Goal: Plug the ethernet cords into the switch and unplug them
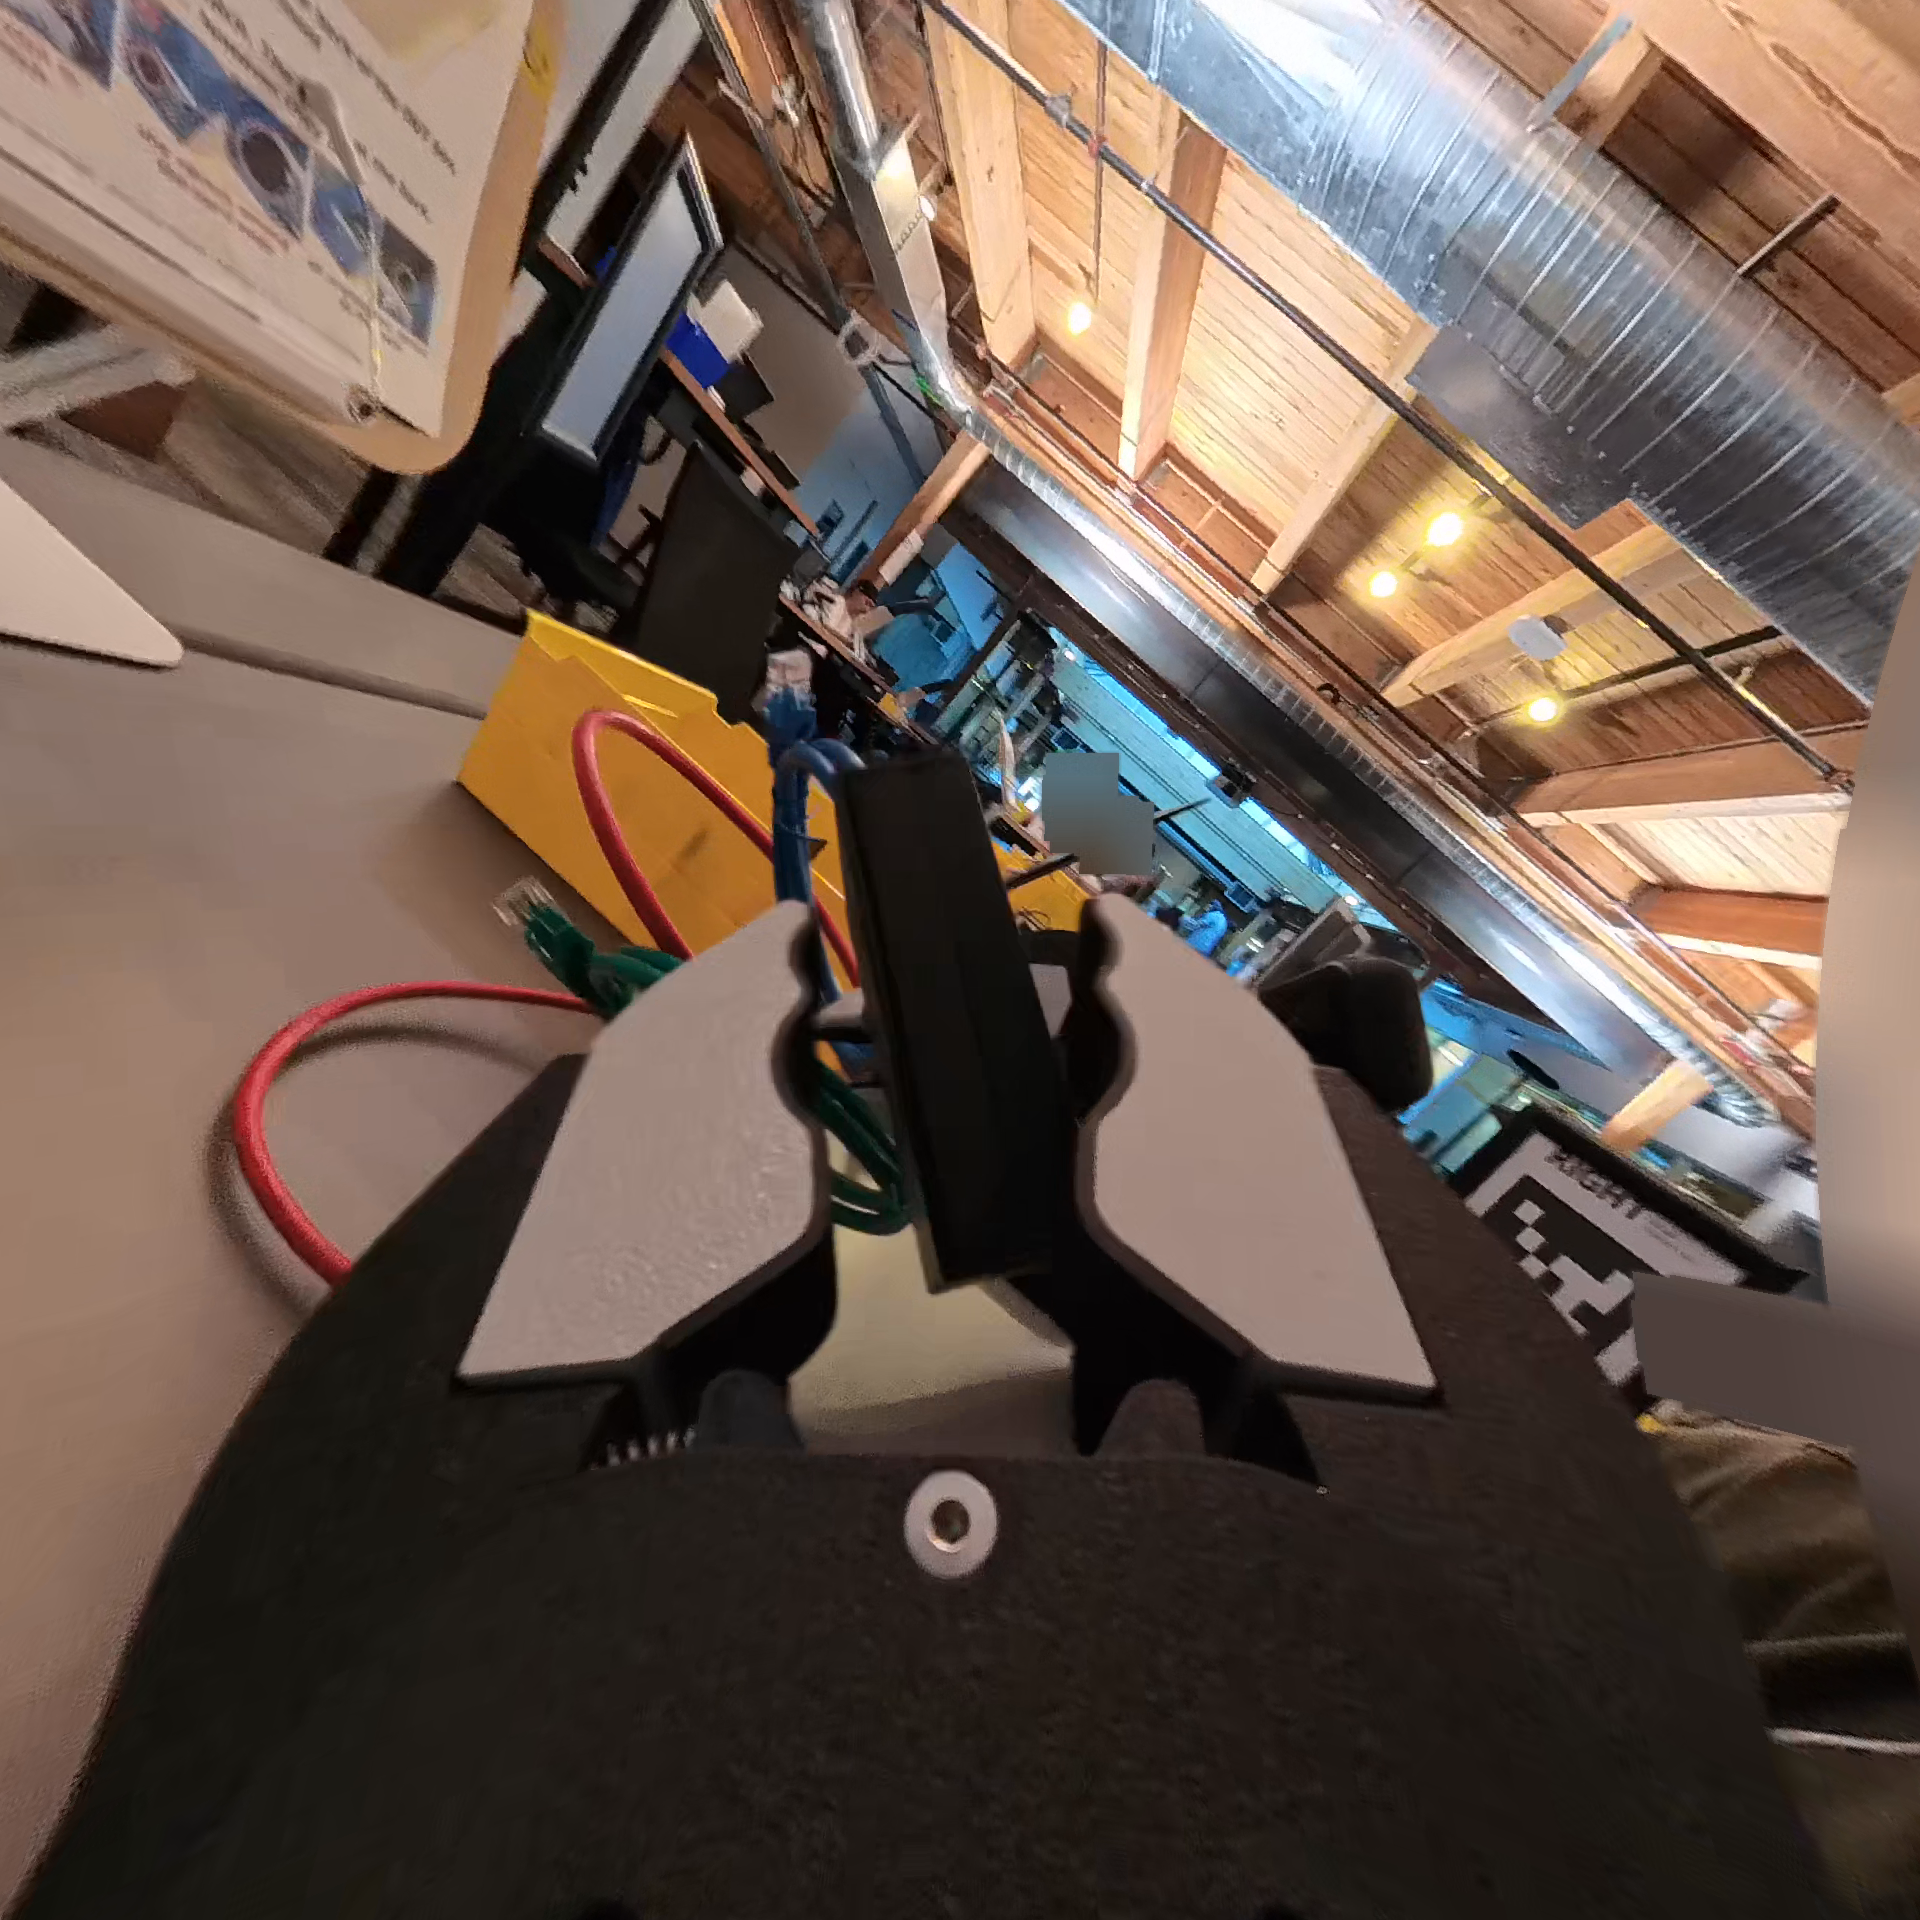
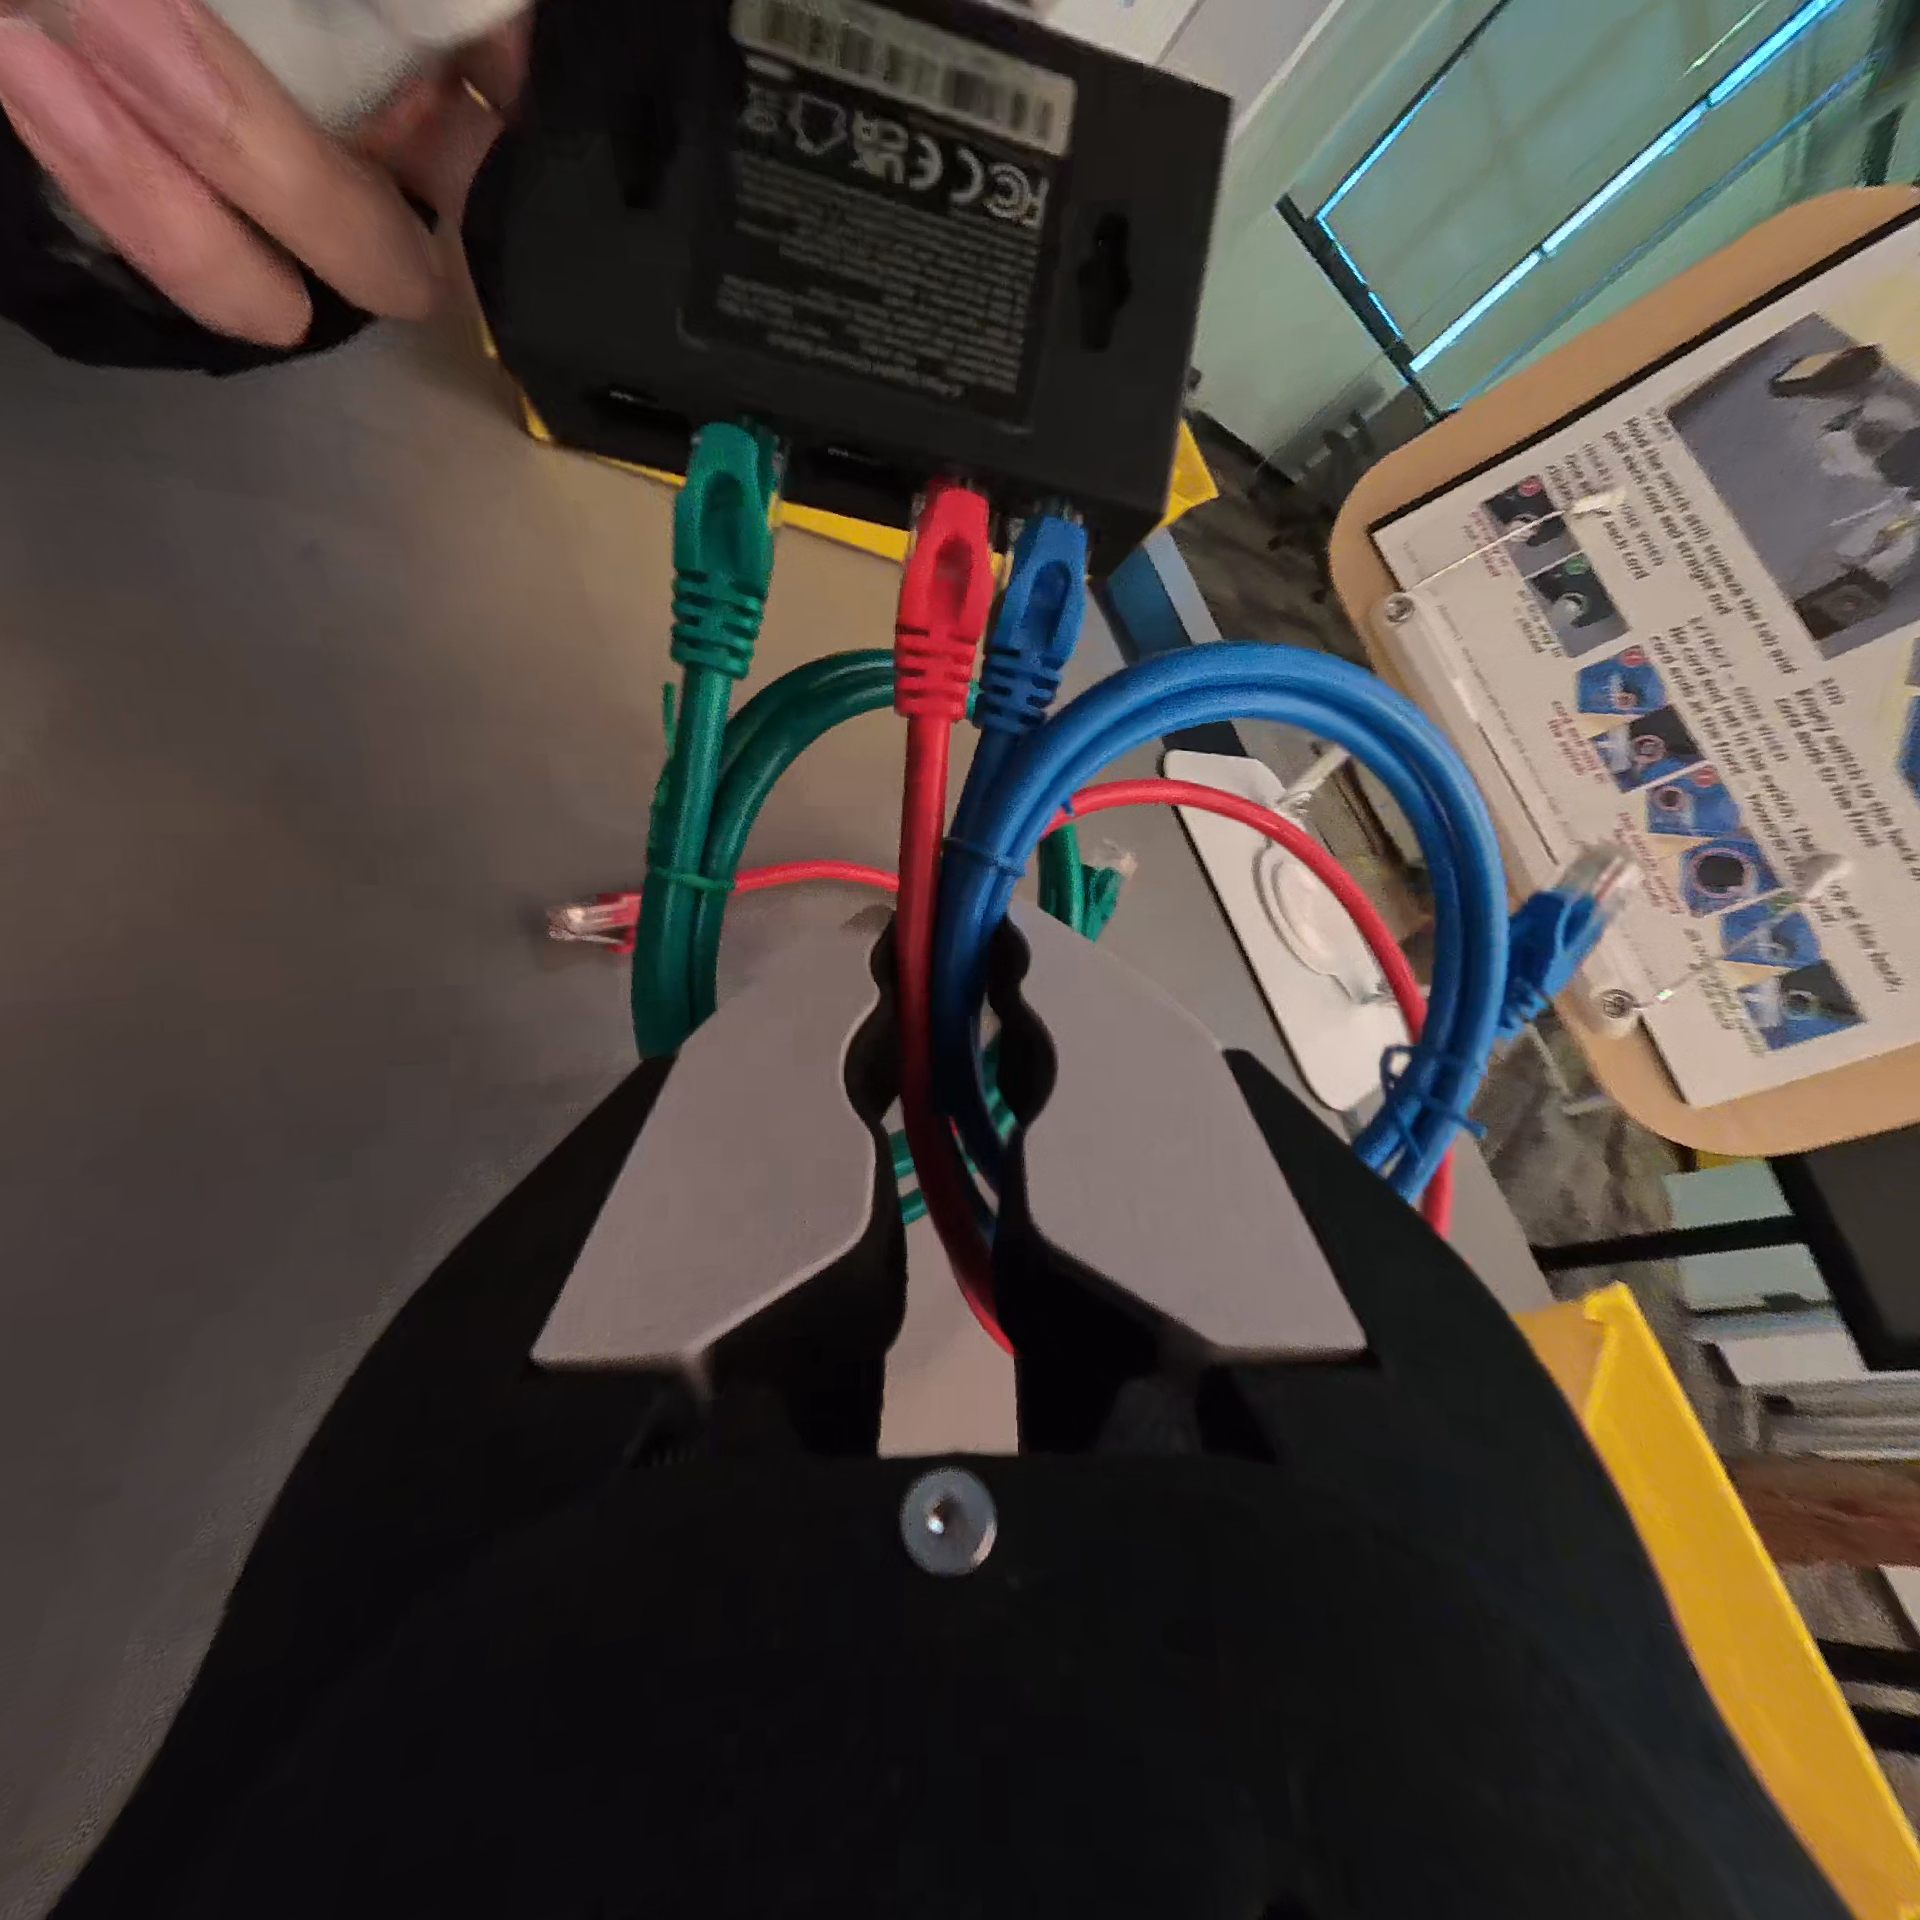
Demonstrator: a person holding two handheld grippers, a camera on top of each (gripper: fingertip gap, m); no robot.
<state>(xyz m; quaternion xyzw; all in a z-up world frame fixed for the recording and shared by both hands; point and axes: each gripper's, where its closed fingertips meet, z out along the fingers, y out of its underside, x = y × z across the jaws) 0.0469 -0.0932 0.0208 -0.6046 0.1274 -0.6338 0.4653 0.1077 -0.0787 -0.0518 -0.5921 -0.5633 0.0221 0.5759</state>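
Left wrist view: left hand-held gripper clamped on the black network switch, held edge-on between the grey fingers, body tilted and raised off the grey surface. Behind it, a red ethernet cord looped across the surface, a green ethernet cord with its clear free plug lying just beside the red loop, a blue ethernet cord rising behind the switch. Farther back, a yellow bin standing on the surface; contents not visible from here.

Right wrist view: switch seen from its labelled underside, with a person's hand at its left edge. Three plugs seated in its lower edge: green at left, then an empty port, then red and blue side by side. Right hand-held gripper nearly closed, red cord and blue bundle running through the narrow gap between its fingers; firm grip or loose, cannot tell. Free red plug lying on the surface, free blue plug hanging at right before an instruction board. Second yellow bin at lower right, inside hidden.
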